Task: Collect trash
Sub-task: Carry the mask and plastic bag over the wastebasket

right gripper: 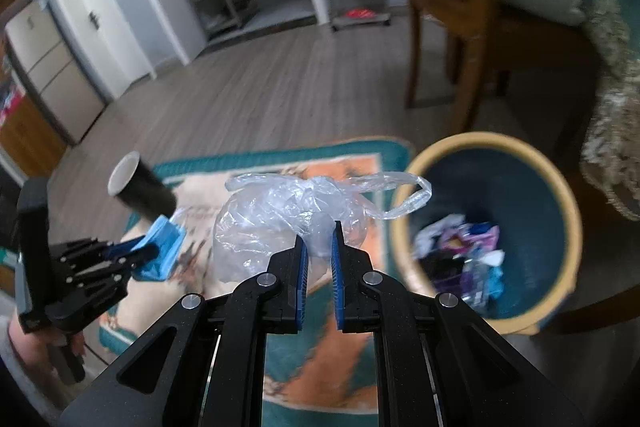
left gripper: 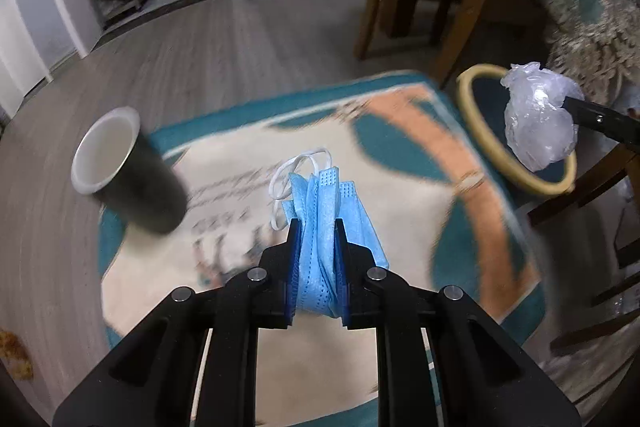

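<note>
Two pieces of trash are in my grip right now, one in each hand. My left gripper [left gripper: 316, 223] is squeezed shut on a blue face mask [left gripper: 326, 227], with its white ear loops sticking out at about 11 o'clock. My right gripper [right gripper: 318, 231] is pinched shut on a crumpled clear plastic bag [right gripper: 280, 215], and one bag handle flops out toward 2 o'clock.

Both pieces are up off the rug [right gripper: 348, 347], so I think the picking-up part is done for these two. Dropping them in is what is left.

From my right camera, the trash bin [right gripper: 408, 227] sits at about 3 o'clock, close beside the bag. It has a yellow rim, and some trash already lies at the bottom, so part of the job looks done. From my left camera, the bin is farther off, at about 2 o'clock, and the bag hangs over its rim.

One dark paper cup [left gripper: 132, 179] lies tipped on its side at the rug's edge, at about 9 o'clock from the mask. I think that one has to go in too. Something crumbly and brown [left gripper: 16, 355] also sits on the wood floor [left gripper: 240, 39] at about 8 o'clock.
</note>
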### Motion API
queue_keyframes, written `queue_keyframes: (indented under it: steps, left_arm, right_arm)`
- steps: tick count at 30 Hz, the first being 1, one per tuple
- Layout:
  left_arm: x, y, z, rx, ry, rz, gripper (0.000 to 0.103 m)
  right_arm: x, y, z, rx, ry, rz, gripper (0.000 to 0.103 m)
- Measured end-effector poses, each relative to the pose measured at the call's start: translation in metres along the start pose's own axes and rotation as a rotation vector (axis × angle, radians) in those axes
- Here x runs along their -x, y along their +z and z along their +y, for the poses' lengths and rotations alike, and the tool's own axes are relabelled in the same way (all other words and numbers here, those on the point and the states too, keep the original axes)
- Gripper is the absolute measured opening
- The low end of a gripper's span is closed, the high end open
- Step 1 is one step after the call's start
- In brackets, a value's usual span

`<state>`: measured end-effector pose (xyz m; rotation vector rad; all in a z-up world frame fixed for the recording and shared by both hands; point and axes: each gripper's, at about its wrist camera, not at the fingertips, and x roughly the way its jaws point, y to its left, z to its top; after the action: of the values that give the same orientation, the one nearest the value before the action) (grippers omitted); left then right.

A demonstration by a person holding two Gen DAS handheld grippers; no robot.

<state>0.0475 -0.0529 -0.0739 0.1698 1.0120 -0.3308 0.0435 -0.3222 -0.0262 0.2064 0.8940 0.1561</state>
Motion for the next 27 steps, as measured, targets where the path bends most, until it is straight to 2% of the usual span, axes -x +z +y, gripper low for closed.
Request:
queue_keyframes:
  steps: [2,7,10,14,18,23,27]
  left_arm:
    - [0.005,0.012,-0.016,-0.019,-0.028,-0.029,0.014]
    - [0.023,0.052,-0.082,-0.101,-0.135,-0.131,0.014]
    - [0.027,0.073,-0.12,-0.155,-0.2,-0.163,0.014]
    - [0.018,0.091,-0.158,-0.251,-0.219,-0.189,0.015]
    - [-0.011,0.097,-0.183,-0.264,-0.248,-0.158,0.015]
    - [-0.044,0.089,-0.204,-0.3,-0.261,-0.102,0.015]
    - [-0.064,0.091,-0.21,-0.276,-0.292,-0.072,0.015]
  right_arm:
    - [0.012,0.006,-0.021,-0.022,-0.02,-0.025,0.012]
    - [0.038,0.017,-0.067,-0.087,-0.047,-0.078,0.012]
    - [0.051,0.019,-0.091,-0.112,-0.081,-0.108,0.012]
    - [0.058,0.018,-0.123,-0.153,-0.132,-0.124,0.012]
    - [0.05,0.012,-0.149,-0.171,-0.205,-0.095,0.012]
    - [0.021,0.003,-0.169,-0.216,-0.211,-0.021,0.012]
    - [-0.002,0.0,-0.168,-0.221,-0.227,0.033,0.012]
